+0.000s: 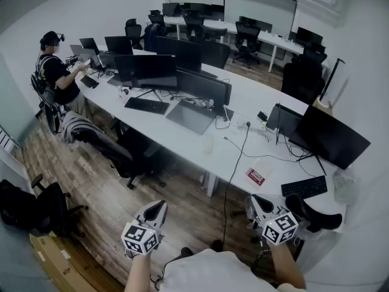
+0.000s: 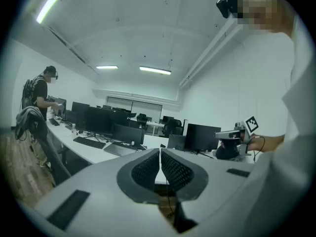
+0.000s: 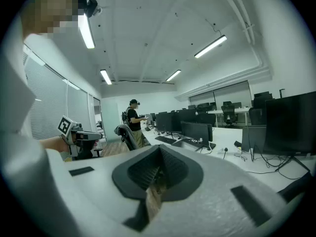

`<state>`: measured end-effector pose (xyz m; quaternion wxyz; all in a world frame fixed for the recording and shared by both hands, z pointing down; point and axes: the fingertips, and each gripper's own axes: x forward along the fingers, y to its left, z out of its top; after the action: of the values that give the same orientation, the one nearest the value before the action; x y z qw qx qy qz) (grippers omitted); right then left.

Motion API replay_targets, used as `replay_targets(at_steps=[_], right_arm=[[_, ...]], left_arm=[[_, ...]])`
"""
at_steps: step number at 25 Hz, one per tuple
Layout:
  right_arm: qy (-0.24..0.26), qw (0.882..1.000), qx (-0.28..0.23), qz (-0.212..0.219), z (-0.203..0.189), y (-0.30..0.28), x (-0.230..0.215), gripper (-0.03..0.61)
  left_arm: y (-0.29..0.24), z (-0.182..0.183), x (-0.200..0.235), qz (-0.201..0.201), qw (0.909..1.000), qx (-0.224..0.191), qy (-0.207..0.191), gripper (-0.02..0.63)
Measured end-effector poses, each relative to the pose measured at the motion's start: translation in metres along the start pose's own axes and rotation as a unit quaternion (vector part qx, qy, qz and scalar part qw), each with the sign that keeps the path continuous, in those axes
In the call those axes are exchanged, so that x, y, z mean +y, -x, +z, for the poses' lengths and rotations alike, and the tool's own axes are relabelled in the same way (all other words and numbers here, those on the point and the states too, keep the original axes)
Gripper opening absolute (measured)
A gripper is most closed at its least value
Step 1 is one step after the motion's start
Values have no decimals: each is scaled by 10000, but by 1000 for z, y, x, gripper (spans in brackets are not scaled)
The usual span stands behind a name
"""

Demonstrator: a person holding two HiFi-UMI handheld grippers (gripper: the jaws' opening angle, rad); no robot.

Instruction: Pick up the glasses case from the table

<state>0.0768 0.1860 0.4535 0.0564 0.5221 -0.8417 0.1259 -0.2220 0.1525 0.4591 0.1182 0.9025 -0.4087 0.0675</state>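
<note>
Nearest the wearer, the left gripper (image 1: 155, 210) and the right gripper (image 1: 261, 204) are held level over the wood floor (image 1: 182, 205), short of the table edge. In both gripper views the ribbed pads meet with nothing between them, so both jaws are closed and empty. A black cable (image 1: 230, 181) hangs from the long white table (image 1: 255, 96) to the floor between the two grippers. On the near end of the table lies a red-and-white card (image 1: 256, 175); its print is too small to read. Beside it are a black keyboard (image 1: 304, 187) and a dark monitor (image 1: 331, 137). Further along sits a closed grey laptop (image 1: 193, 115), with more monitors behind it. A chair draped with a grey garment (image 1: 82, 128) stands by the table's left side. A person in black (image 1: 58, 75) stands at the far end. The glasses case cannot be made out among the small items on the table.
</note>
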Motion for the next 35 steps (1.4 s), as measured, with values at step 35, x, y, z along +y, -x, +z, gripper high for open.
replay_targets(at_steps=[35], right_arm=[[424,9975,222,518,-6,-4,-67,-3]], left_arm=[[-50,-15,-60,472,9988,41,89,11]])
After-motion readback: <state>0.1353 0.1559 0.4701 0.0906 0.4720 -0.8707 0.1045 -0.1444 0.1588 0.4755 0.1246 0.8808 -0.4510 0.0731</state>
